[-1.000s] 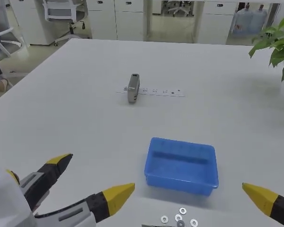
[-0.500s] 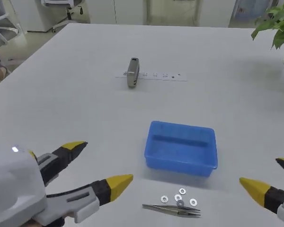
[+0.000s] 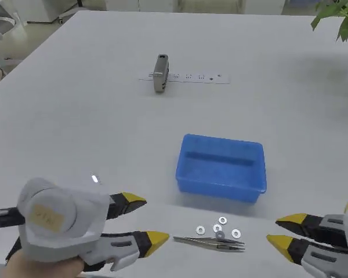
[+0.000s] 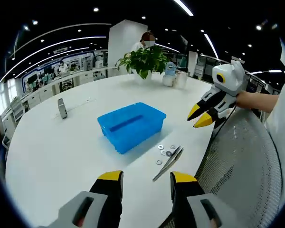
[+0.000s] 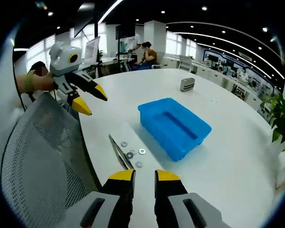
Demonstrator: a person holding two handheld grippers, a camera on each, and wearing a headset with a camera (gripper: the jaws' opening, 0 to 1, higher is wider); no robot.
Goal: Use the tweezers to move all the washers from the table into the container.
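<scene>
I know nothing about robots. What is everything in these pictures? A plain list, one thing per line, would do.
table: one, white, under everything
container: one, blue, looks empty, mid-table
washers: five as far as I can tell, silvery, on the table in front of the container
tweezers: one, metal, lying by the washers on the person's side
block: one, grey, far side of the table
strip: one, white, flat beside the block
plant: one, green, far edge of the table
chair: one, grey mesh, at the near edge
left gripper: one, black with yellow tips, open, left of the tweezers
right gripper: one, same colours, open, right of the tweezers
</scene>
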